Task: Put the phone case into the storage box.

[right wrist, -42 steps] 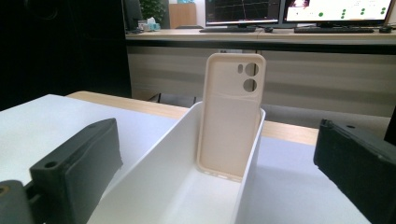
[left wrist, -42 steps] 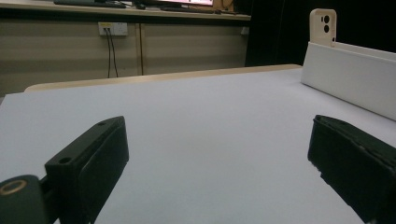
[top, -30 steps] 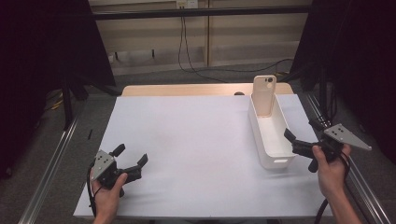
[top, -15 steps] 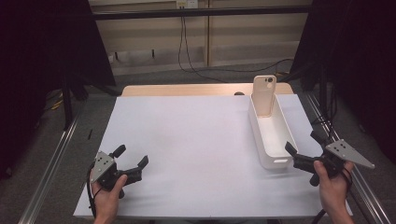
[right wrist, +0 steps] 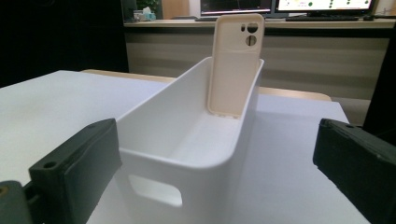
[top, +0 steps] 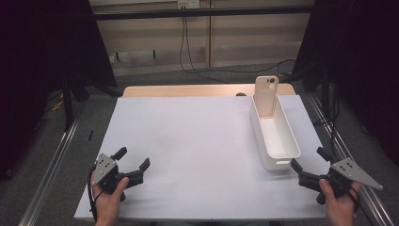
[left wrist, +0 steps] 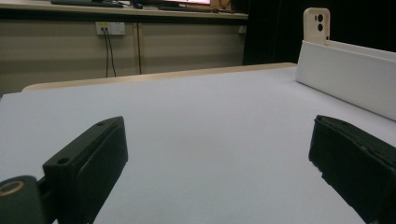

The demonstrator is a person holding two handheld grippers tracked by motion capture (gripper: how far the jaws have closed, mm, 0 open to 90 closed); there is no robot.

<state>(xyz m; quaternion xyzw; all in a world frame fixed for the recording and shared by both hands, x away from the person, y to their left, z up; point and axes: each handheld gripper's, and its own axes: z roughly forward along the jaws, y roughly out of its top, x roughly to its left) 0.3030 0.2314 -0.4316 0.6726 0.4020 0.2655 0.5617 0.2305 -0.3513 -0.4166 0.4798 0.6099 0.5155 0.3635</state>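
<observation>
Phone case (right wrist: 235,65) is leaning upright at the far end of the bin (top: 276,141). I am holding the right gripper (top: 313,165) wide open just before the bin's near end; approach squarely, avoiding the wall.

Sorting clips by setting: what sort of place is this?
Probably a lab or office test bench: a white-covered table ringed by black curtains, computer monitors on a desk behind, and wall sockets with cables.
</observation>
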